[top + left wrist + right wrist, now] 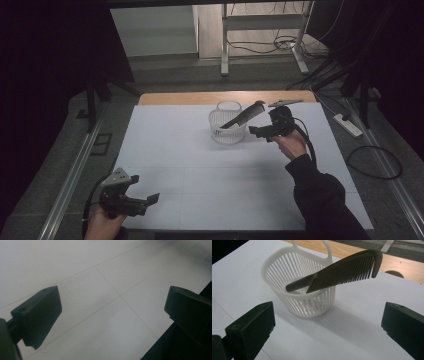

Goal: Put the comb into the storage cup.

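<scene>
Left gripper (150, 200) at 7 o'clock on the desk (200, 175), near edge, jaws spread wide, nothing between them; in the left gripper view bare white sheet lies under them. Idle, well apart from the work.

Right gripper (256, 132) at about 1 o'clock, just beside the white basket (227, 131), on its right side. Jaws wide open, gripping nothing; right gripper view shows both jaws low in frame with the basket (304, 290) ahead, between and beyond them.

Dark comb (245, 116) sits in the basket, handle end down inside, toothed end sticking up and out over the rim, leaning toward 2 o'clock. Long axis tilted, running from basket floor up toward the right gripper's side. In the right gripper view the comb (344, 271) rests on the rim, teeth facing down.

Right hand clearly nearer. Judgement: comb looks placed and released; any regrasp would take the raised toothed end, closing across the comb's flat faces.
</scene>
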{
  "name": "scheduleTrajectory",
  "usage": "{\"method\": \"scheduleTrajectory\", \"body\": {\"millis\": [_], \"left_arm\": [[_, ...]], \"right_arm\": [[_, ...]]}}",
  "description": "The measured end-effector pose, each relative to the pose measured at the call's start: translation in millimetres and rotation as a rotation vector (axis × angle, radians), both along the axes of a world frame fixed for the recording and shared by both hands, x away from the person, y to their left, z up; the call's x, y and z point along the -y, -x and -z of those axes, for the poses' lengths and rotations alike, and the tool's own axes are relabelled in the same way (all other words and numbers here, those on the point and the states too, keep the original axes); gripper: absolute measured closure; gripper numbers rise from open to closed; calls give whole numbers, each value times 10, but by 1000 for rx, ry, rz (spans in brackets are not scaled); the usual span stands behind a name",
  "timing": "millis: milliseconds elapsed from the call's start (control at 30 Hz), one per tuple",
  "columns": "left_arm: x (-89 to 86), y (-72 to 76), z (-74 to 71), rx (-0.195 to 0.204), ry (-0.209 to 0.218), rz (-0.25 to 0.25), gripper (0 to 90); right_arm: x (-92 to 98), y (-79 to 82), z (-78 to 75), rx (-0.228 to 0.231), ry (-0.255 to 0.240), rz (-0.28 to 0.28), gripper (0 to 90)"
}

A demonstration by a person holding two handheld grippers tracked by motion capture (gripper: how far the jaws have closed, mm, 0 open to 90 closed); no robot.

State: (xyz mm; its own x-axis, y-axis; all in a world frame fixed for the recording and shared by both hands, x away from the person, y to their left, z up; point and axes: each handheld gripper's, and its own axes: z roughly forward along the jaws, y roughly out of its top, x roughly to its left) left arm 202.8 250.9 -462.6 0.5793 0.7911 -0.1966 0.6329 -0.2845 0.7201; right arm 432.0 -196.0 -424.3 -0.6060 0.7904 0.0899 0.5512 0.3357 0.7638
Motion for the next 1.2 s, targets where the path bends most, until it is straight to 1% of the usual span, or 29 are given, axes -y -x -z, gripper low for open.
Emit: {"method": "scheduleTrajectory", "body": {"millis": [200,333,500,700,900,1033,1200], "left_arm": [[-1,0,0,0,2,1,18],[-4,0,-1,0,3,0,18],[-5,0,-1,1,4,2,18],[-14,0,0,2,18,2,18],[-16,0,0,2,20,3,17],[-18,-1,0,1,22,4,17],[-17,-2,-1,2,21,4,18]], "right_arm": [[-2,69,2,0,23,-15,0],[0,113,14,-7,23,-19,0],[-8,167,7,-10,35,-31,0],[-30,248,-2,0,49,-49,0],[-52,325,-7,10,65,-65,0],[-52,387,10,9,79,-71,0],[-40,460,20,4,76,-79,0]]}}
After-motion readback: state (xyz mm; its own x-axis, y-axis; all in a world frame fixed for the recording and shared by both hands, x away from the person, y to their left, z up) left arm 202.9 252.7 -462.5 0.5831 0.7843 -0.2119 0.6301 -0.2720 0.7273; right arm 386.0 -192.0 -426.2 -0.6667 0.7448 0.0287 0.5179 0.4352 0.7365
